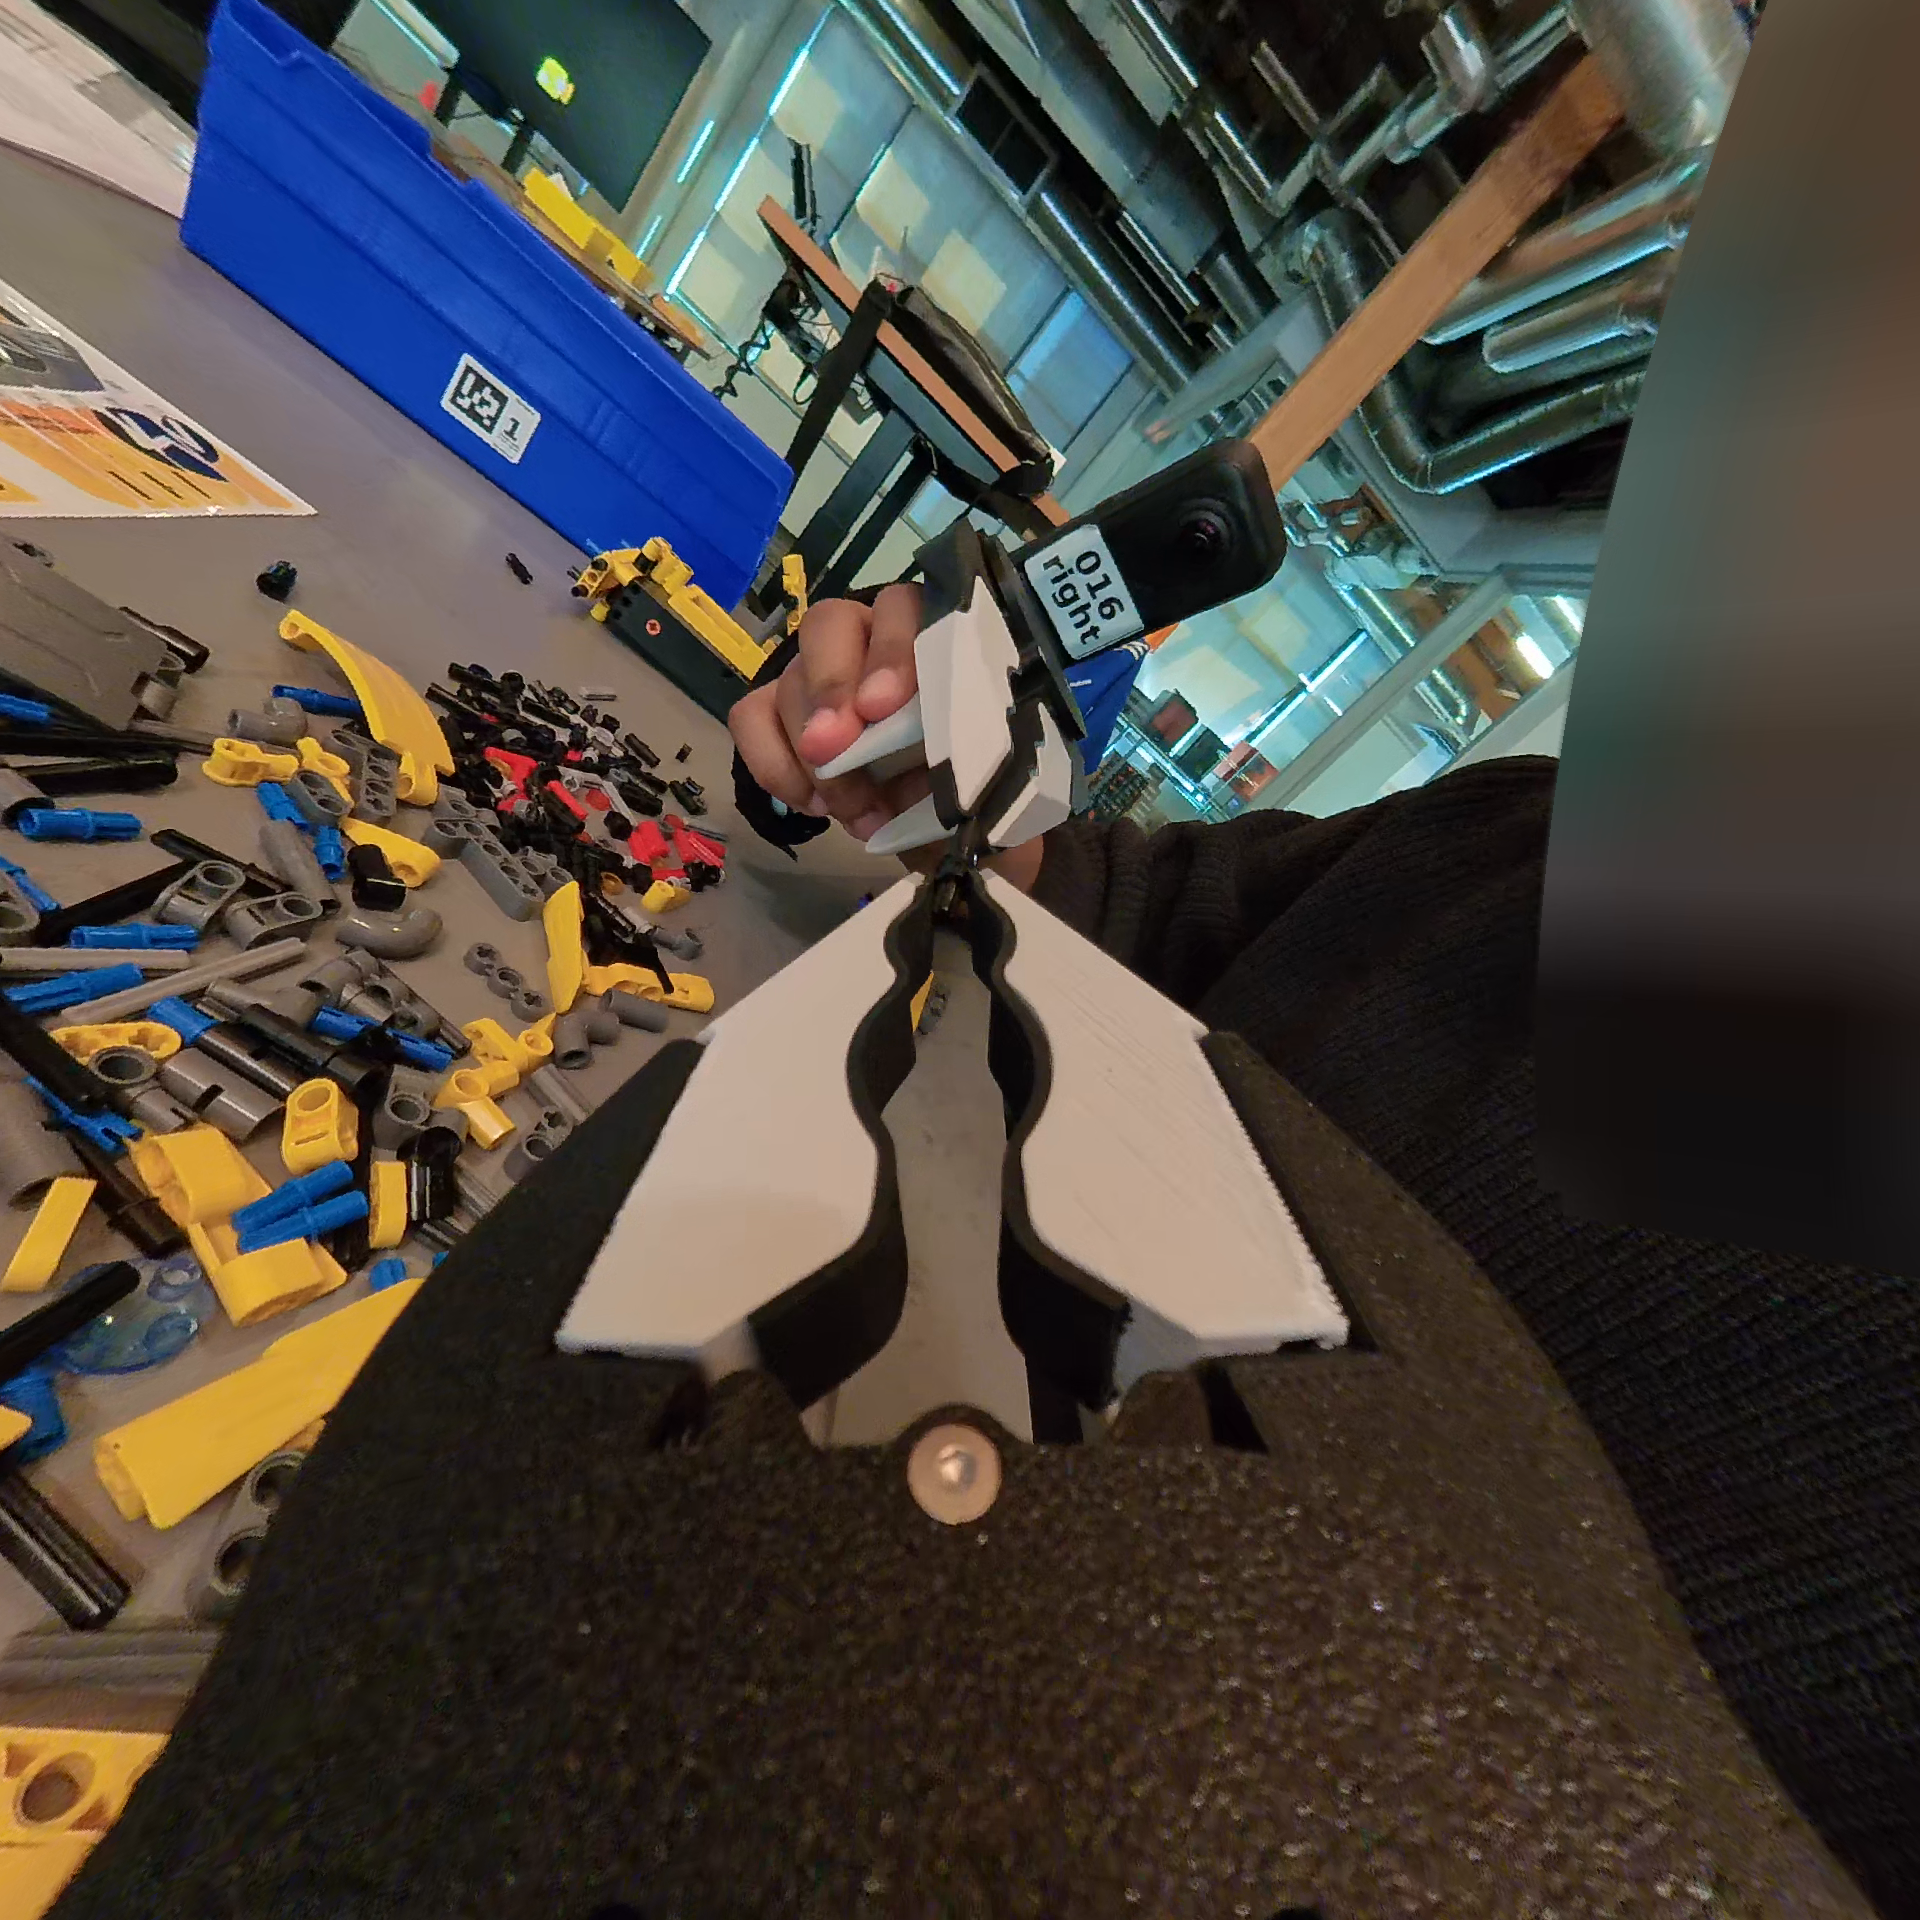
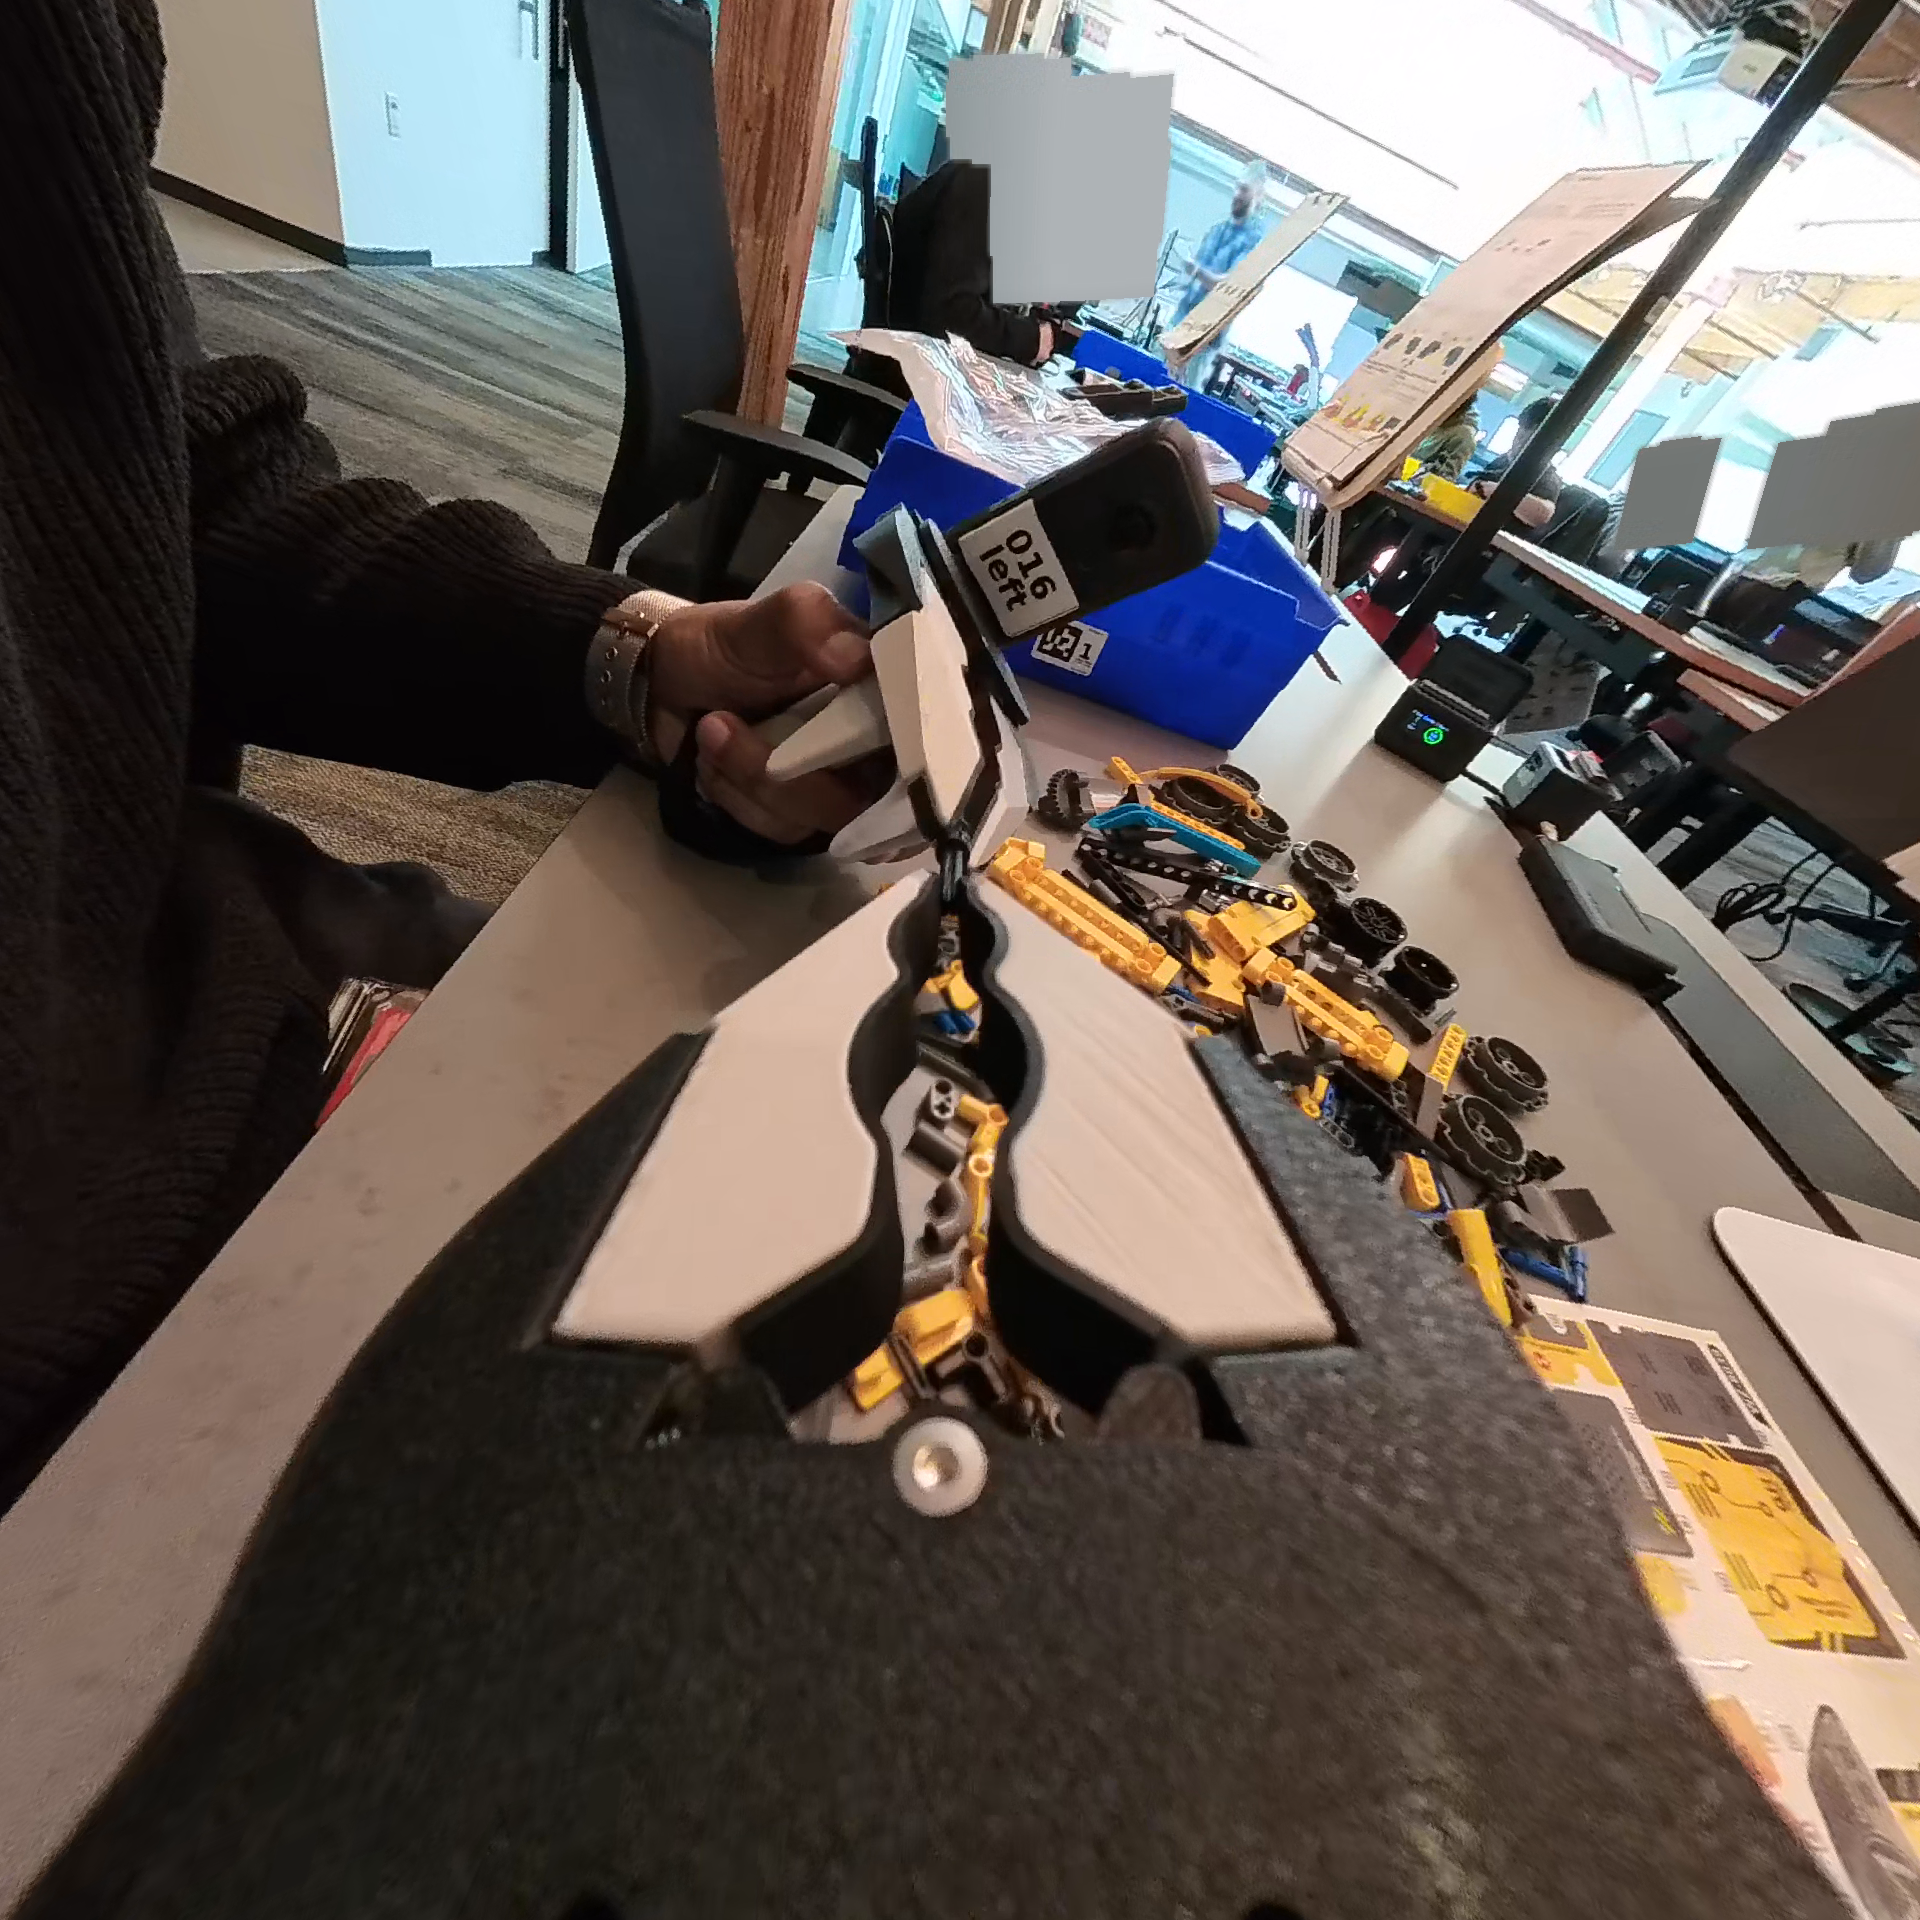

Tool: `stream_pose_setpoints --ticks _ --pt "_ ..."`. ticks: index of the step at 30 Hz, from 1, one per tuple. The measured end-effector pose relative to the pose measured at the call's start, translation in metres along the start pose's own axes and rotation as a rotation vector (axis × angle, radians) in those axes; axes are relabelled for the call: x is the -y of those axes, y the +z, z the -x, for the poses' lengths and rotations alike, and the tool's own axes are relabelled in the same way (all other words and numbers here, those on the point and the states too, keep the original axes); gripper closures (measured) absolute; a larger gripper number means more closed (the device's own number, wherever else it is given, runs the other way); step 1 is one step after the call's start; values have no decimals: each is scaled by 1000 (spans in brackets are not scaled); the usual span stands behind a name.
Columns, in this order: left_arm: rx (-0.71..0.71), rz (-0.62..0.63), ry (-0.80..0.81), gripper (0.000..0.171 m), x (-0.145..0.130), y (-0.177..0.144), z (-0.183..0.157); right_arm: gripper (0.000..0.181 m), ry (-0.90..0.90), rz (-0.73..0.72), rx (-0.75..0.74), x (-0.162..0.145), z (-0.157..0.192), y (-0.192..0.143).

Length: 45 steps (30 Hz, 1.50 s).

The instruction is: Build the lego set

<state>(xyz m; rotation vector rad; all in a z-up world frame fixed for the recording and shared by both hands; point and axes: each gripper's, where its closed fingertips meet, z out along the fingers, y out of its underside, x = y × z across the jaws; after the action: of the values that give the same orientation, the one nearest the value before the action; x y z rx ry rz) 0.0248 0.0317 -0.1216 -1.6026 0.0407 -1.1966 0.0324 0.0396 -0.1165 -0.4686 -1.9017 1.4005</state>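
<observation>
Two grippers, left gripper [image 1: 954, 883] and right gripper [image 2: 951, 883], fingers clenched tip-to-tip on one small black piece [image 2: 950, 864]

Bright window glare, fisheye warping, soft blur at edges

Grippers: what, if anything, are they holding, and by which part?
Left gripper and right gripper meet tip to tip, each pinching an opposite end of one small black pin-like piece.
</observation>
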Motion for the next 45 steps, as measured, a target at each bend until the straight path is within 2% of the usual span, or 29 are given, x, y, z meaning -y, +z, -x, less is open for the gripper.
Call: stream_pose_setpoints --ticks 16,19,22,32,37,45 --pt "33 39 24 167 -6 3 3 179 62 0 23 -7 4 1" --pt "56 95 43 168 -15 10 5 179 46 37 44 -14 10 6" --pt "25 47 64 167 -6 10 -2 179 26 11 21 -5 6 5" --pt "40 34 46 166 -4 7 4 176 -132 26 -65 -9 0 3" --pt "40 24 43 166 -2 5 4 176 -49 -26 -35 -5 -2 -2" --pt "29 30 32 166 -3 5 3 178 -47 -33 -22 -5 1 -1"
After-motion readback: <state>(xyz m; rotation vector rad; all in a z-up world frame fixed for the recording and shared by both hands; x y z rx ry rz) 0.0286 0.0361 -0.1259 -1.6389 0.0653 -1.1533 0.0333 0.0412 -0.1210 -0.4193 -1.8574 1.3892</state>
